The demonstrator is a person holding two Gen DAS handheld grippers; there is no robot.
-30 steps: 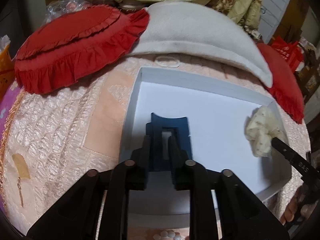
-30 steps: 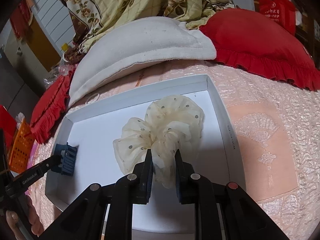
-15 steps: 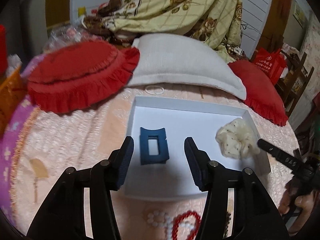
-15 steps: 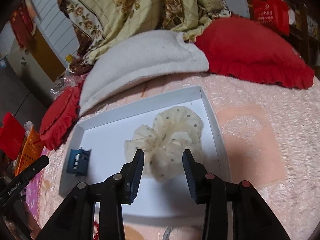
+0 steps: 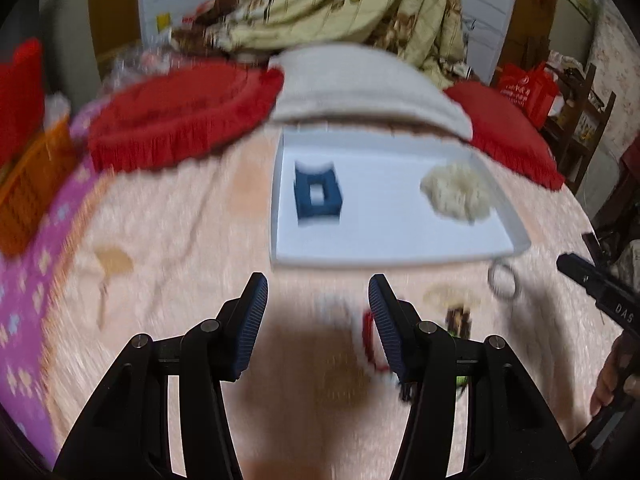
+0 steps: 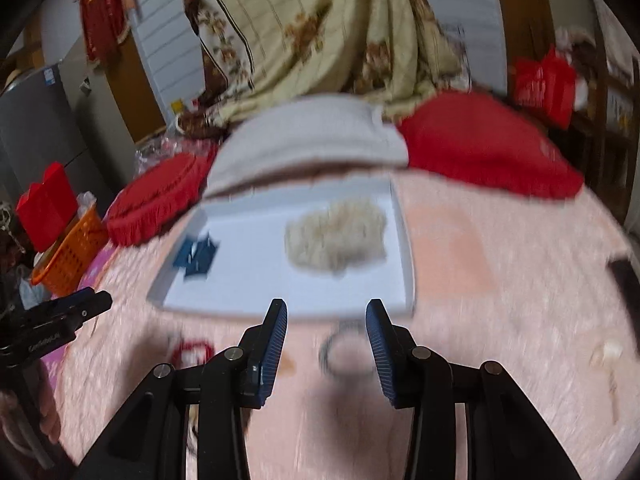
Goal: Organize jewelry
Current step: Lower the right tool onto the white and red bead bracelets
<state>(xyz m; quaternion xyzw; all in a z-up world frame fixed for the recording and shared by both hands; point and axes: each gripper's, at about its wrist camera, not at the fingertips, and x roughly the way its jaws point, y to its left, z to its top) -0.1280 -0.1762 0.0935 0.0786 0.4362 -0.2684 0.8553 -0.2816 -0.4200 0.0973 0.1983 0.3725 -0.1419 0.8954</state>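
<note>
While both claws gape empty, the tray [image 5: 394, 256] lies ahead of the left claw [image 5: 316, 316], holding clip [image 5: 318, 196] and scrunchie [image 5: 456, 192]; a ring [image 6: 346, 350] sits between right claw [image 6: 326, 336] fingers.

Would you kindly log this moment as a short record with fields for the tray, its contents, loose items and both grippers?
tray: white tray on the pink bedspread
in tray: blue hair clip at its left, cream scrunchie at its right
loose items: ring-shaped band and red bracelet on the bedspread, outside the tray
left gripper: open, empty
right gripper: open, empty, over the band
image: motion-blurred
</note>
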